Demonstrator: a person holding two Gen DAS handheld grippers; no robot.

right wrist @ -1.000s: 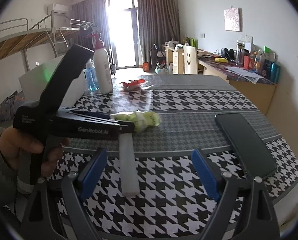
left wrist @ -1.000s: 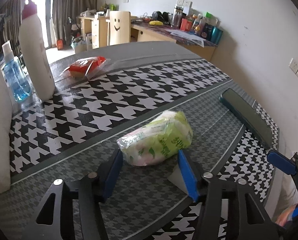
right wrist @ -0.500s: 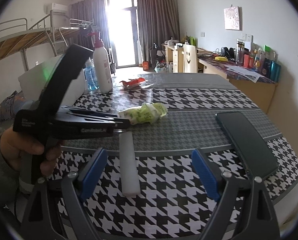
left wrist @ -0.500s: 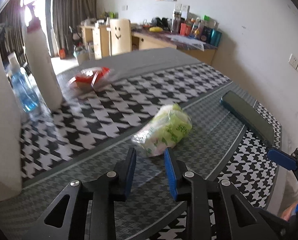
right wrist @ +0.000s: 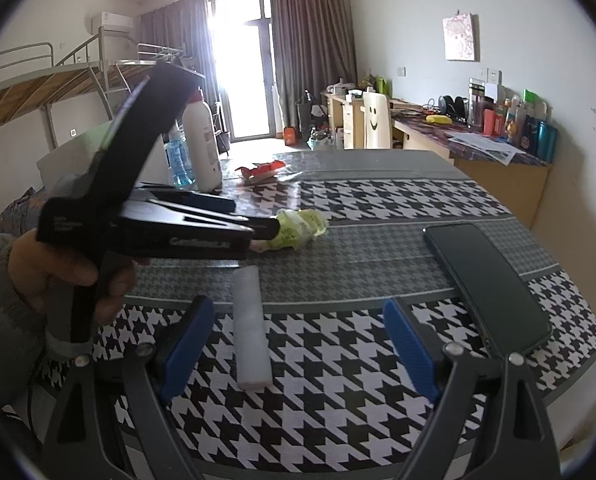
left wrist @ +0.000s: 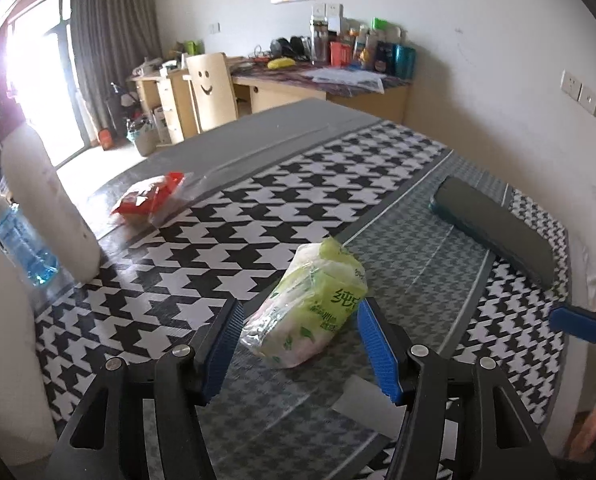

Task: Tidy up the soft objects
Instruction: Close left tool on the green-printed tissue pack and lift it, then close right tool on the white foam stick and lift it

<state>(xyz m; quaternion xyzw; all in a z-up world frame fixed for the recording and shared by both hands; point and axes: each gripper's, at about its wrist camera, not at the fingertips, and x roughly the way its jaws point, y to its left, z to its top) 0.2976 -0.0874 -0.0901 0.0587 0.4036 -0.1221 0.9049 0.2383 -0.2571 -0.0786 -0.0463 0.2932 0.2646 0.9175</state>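
Note:
A green and white tissue pack lies on the houndstooth tablecloth. My left gripper is open, its blue pads either side of the pack's near end, apart from it. In the right wrist view the left gripper's body reaches to the tissue pack. My right gripper is open and empty over a white foam block. A red snack packet lies further back.
A dark phone lies at the right edge of the table. A white bottle and a blue-liquid bottle stand at the left. A wall is close on the right.
My left gripper was nearly shut behind the pack half a second ago; now it is open again and has moved forward around the pack. The pack turned and shifted. The right gripper stayed still.

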